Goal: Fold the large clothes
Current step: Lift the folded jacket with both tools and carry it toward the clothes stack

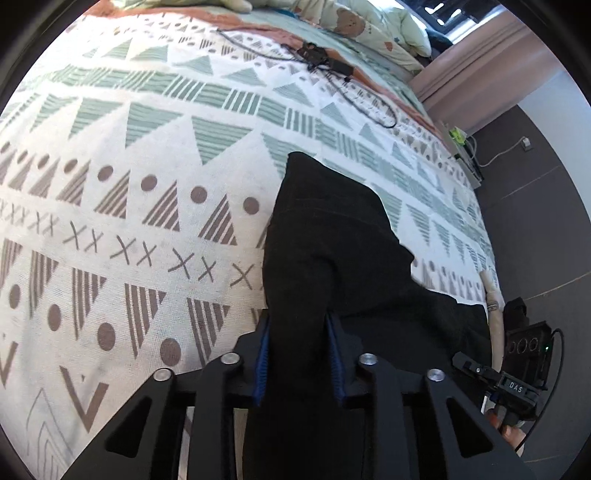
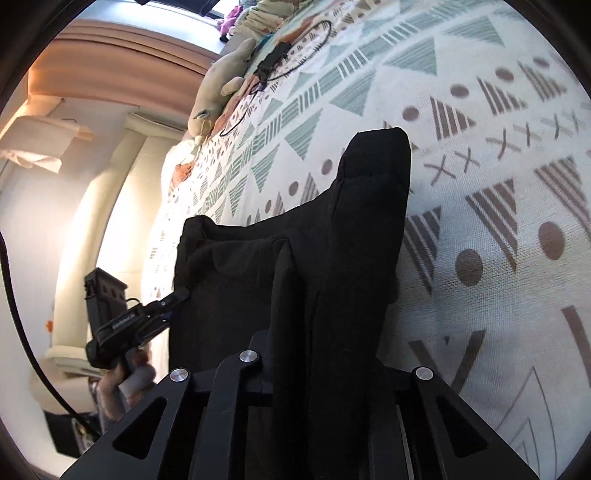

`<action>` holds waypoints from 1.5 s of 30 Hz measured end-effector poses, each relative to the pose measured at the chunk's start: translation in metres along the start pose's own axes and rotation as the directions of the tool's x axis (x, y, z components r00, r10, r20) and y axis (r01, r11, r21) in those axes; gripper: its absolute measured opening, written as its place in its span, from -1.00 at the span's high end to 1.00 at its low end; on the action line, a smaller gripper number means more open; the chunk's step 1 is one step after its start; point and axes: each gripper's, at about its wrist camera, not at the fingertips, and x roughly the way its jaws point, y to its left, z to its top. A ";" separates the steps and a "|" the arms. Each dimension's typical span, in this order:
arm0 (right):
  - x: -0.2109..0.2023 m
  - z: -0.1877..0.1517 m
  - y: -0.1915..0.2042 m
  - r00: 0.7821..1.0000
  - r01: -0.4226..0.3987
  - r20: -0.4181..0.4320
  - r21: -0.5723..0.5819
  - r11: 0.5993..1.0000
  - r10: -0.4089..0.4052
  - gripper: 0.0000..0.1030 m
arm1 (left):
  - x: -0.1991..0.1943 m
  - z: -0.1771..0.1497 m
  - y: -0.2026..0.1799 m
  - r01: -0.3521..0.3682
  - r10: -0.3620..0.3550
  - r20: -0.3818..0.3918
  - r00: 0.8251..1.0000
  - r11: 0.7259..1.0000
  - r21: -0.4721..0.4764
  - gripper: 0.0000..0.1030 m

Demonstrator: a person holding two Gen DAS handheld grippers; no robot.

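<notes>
A large black garment (image 1: 332, 243) hangs over a bed covered with a patterned white, green and brown blanket (image 1: 147, 206). My left gripper (image 1: 299, 325) is shut on one edge of it, black cloth bunched between its blue pads (image 1: 263, 354). In the right wrist view the same black garment (image 2: 314, 243) drapes from my right gripper (image 2: 317, 332), which is shut on another edge; its fingers are mostly hidden by cloth. The left gripper (image 2: 177, 293) shows there at the left, pinching a corner of the garment, held by a hand (image 2: 125, 380).
A black cable and small device (image 1: 317, 55) lie on the blanket near the far end. Pillows and a bear-print quilt (image 1: 362, 26) sit at the head. A plush toy (image 2: 218, 88) lies at the bed's edge. Dark floor (image 1: 535, 221) runs beside the bed.
</notes>
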 end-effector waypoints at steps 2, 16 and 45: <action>-0.012 -0.003 0.016 0.999 0.022 0.024 -0.026 0.999 -0.021 0.72 | -0.013 -0.001 -0.007 0.009 -0.009 0.024 1.000 1.000 0.009 0.57; -0.092 -0.059 0.109 0.976 0.076 0.212 -0.140 0.987 -0.045 0.72 | -0.145 -0.051 -0.058 0.060 -0.077 0.222 0.972 0.995 0.084 0.64; -0.267 -0.170 0.174 0.878 0.091 0.475 -0.295 0.951 0.064 0.74 | -0.271 -0.166 -0.176 0.195 -0.290 0.339 0.895 0.938 0.288 0.73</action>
